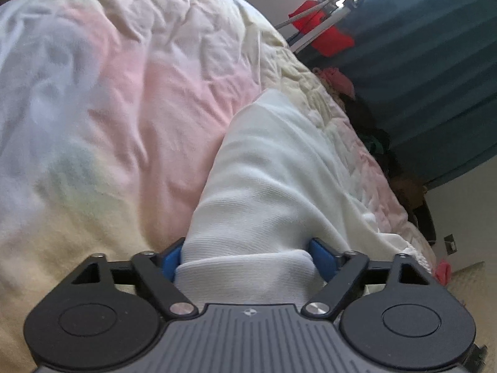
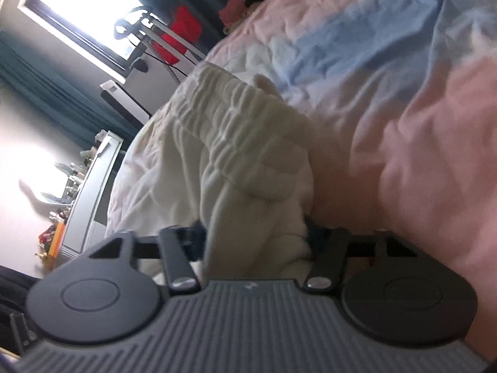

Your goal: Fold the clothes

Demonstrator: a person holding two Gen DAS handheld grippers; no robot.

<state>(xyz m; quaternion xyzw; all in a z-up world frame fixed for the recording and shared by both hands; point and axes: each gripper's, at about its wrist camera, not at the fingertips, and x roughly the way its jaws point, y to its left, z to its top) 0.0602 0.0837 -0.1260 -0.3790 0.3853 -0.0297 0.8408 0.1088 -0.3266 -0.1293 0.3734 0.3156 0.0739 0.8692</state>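
Left tool (image 1: 245, 256) clamps a bunched end of the white garment (image 1: 273, 180) — blue pads (image 1: 321, 253) press it from both sides. Right tool (image 2: 254, 239) pinches the garment's other end, by the gathered waistband (image 2: 217, 118). The garment lies stretched across the bed (image 1: 124, 99), on its pastel cover — red cloth (image 1: 329, 35) beyond the far edge.

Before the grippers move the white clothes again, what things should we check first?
1. Left gripper has cloth between its fingers: ok.
2. Right gripper has cloth between its fingers: ok.
3. Both hold the same white garment: cannot tell.
4. Bedspread not pinched along with it: cannot tell.
5. Flat bed space beside the garment for folding: ok.
6. Stretchy waistband lying smooth: not ok, it is bunched.
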